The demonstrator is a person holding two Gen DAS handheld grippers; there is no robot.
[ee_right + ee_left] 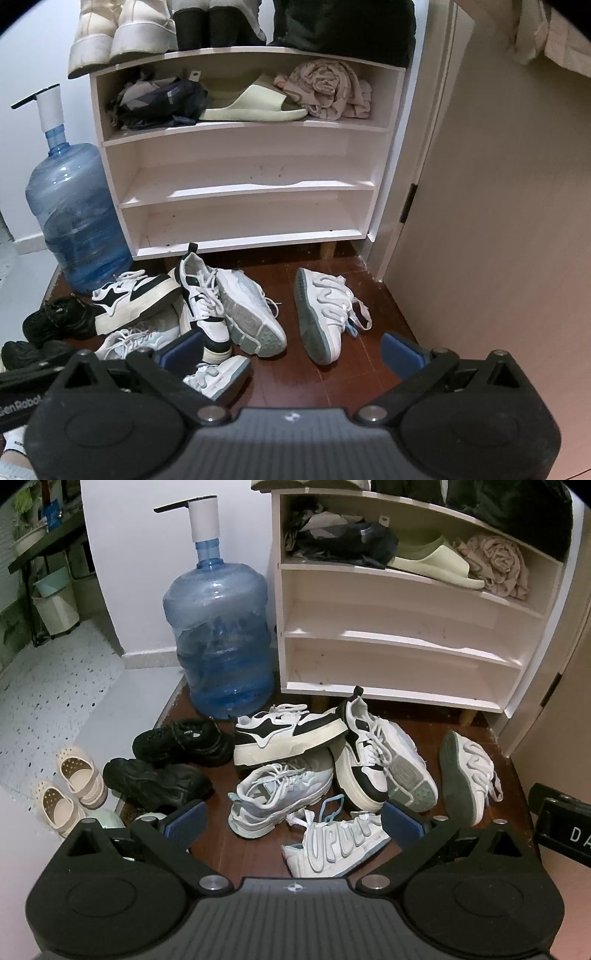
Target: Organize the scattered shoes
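We hold the left gripper [293,821] and right gripper [291,350] spread wide and empty above the sneakers [325,771], ready to straddle one. They lie jumbled on the floor [332,373], some tipped sideways, before the shoe rack [240,184], whose two lower shelves are bare.

I note both wrist views look down and forward, near the floor, sharing shoe pile [325,768] and white rack [243,155]

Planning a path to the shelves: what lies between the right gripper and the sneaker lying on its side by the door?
Only bare wooden floor lies between the right gripper and that sneaker, as the right wrist view shows.
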